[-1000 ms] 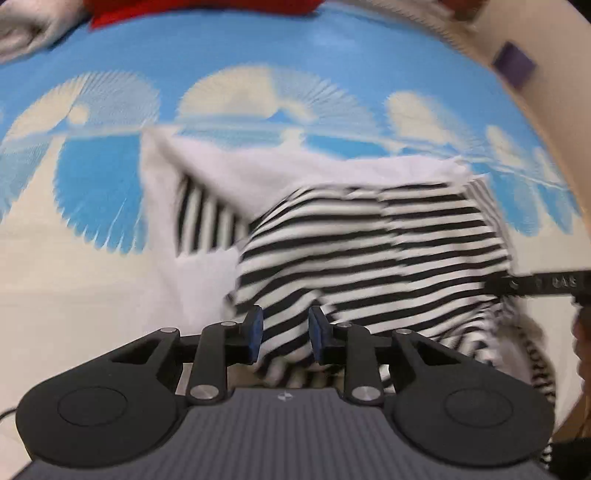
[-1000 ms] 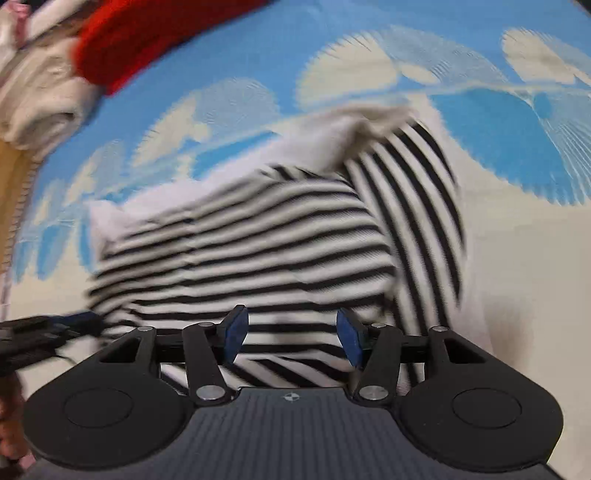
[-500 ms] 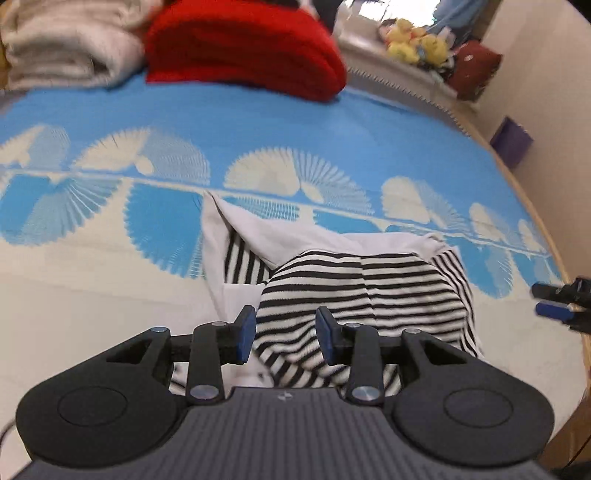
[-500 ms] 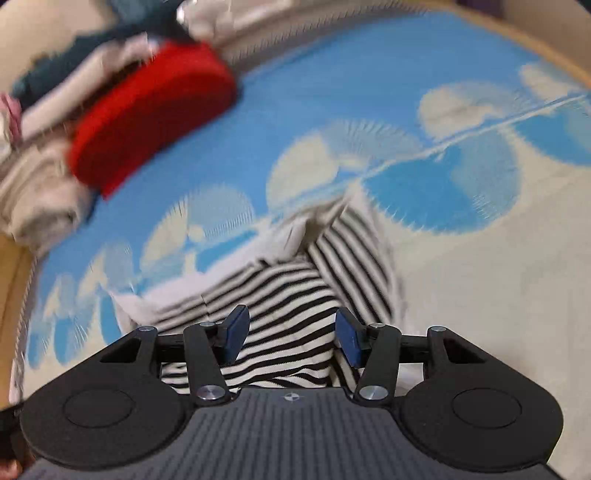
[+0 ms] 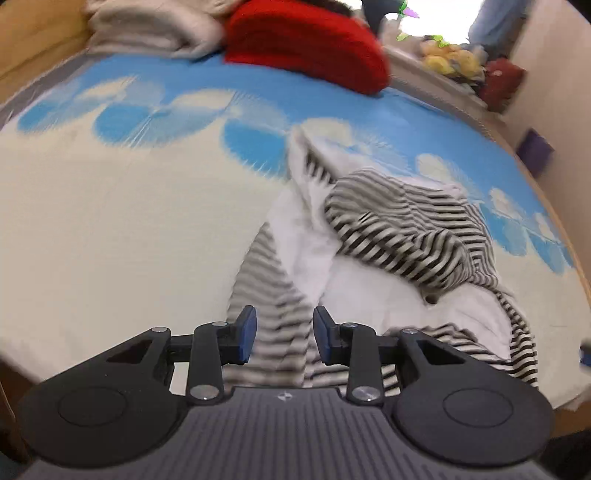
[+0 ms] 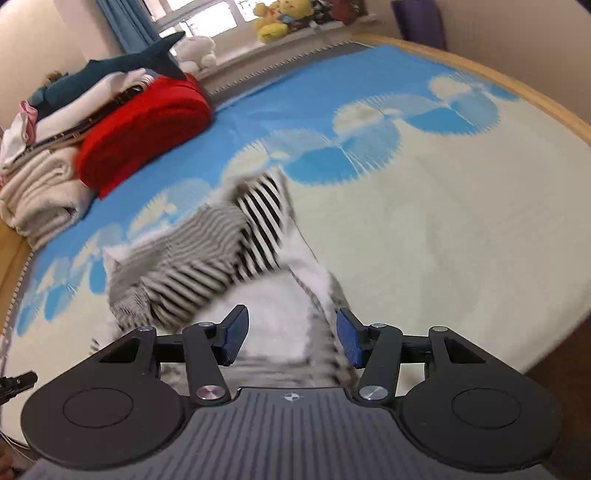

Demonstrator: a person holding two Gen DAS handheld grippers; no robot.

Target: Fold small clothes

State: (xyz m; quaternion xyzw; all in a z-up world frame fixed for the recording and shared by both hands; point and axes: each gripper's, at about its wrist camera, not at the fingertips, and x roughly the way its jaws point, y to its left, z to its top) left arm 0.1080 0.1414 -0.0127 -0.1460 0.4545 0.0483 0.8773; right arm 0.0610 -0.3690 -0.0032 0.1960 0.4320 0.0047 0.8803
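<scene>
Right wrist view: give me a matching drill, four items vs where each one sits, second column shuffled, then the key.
Items:
1. striped garment
2. red folded blanket
3. shark plush
4. yellow plush toy

Places:
A. on the windowsill at the far end
B. crumpled on the bedspread, just ahead of the open right gripper
C. on top of the pile at the far left
D. on the bed beside the cream folded blankets

Pairs: 1-B, 2-D, 3-C, 4-A
</scene>
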